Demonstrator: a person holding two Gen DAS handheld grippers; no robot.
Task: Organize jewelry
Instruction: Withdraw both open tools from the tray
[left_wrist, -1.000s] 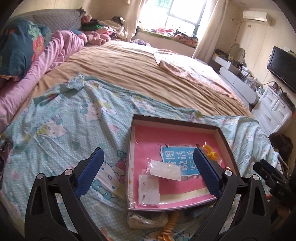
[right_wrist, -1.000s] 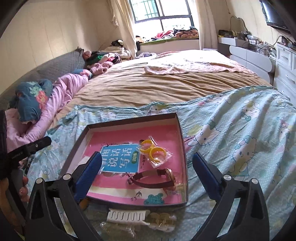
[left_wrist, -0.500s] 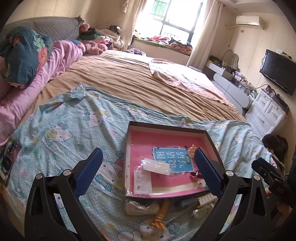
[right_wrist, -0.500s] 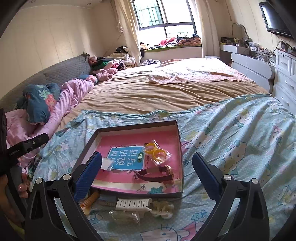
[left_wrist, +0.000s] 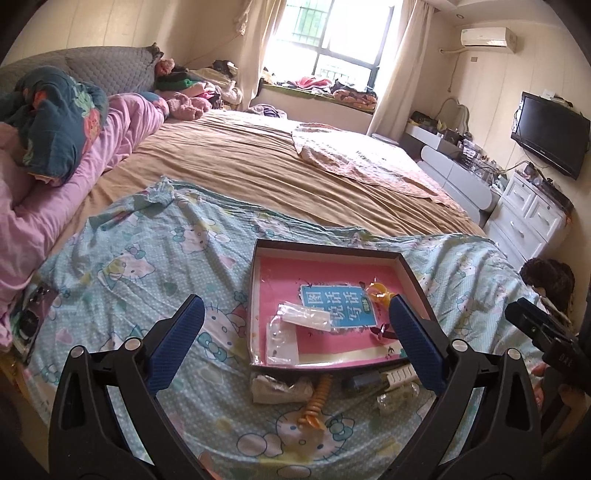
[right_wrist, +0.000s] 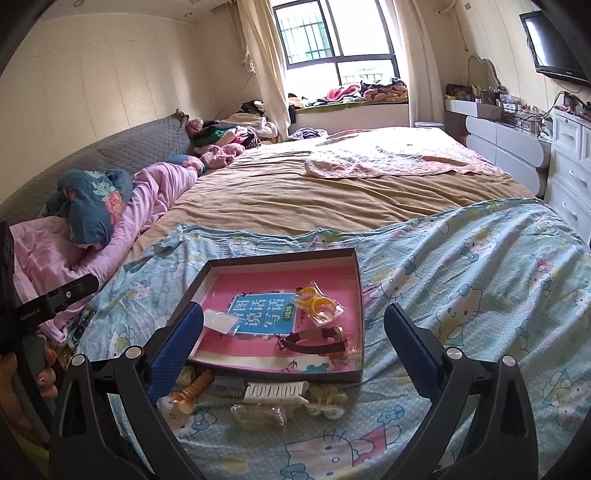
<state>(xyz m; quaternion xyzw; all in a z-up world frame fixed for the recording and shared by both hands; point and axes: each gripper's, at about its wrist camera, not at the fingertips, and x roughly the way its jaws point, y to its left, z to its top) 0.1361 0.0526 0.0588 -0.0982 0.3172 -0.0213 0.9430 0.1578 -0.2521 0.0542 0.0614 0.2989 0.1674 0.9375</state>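
Observation:
A shallow dark-rimmed box (left_wrist: 326, 248) (right_wrist: 357, 280) with a pink lining lies on the cartoon-cat bedsheet. Inside it sit a blue booklet (left_wrist: 334, 306) (right_wrist: 263, 314), bagged yellow rings (right_wrist: 314, 300), a brown watch (right_wrist: 314, 338) and small clear bags (left_wrist: 282, 339). Loose hair clips lie on the sheet in front of the box: an orange one (left_wrist: 317, 400) (right_wrist: 192, 389), a white one (right_wrist: 275, 391) and a clear one (right_wrist: 258, 415). My left gripper (left_wrist: 295, 347) and my right gripper (right_wrist: 293, 347) both hang open above the near side, holding nothing.
A pink quilt (left_wrist: 44, 206) and a dark floral one (right_wrist: 92, 203) are heaped along the left. A tan sheet (left_wrist: 258, 173) covers the far bed. White drawers (left_wrist: 532, 218) and a wall TV (left_wrist: 546, 133) stand to the right. A dark item (left_wrist: 33, 321) lies at the sheet's left edge.
Both grippers have pulled back and risen from the box, so the loose hair clips in front of it have come into view. Both stay open.

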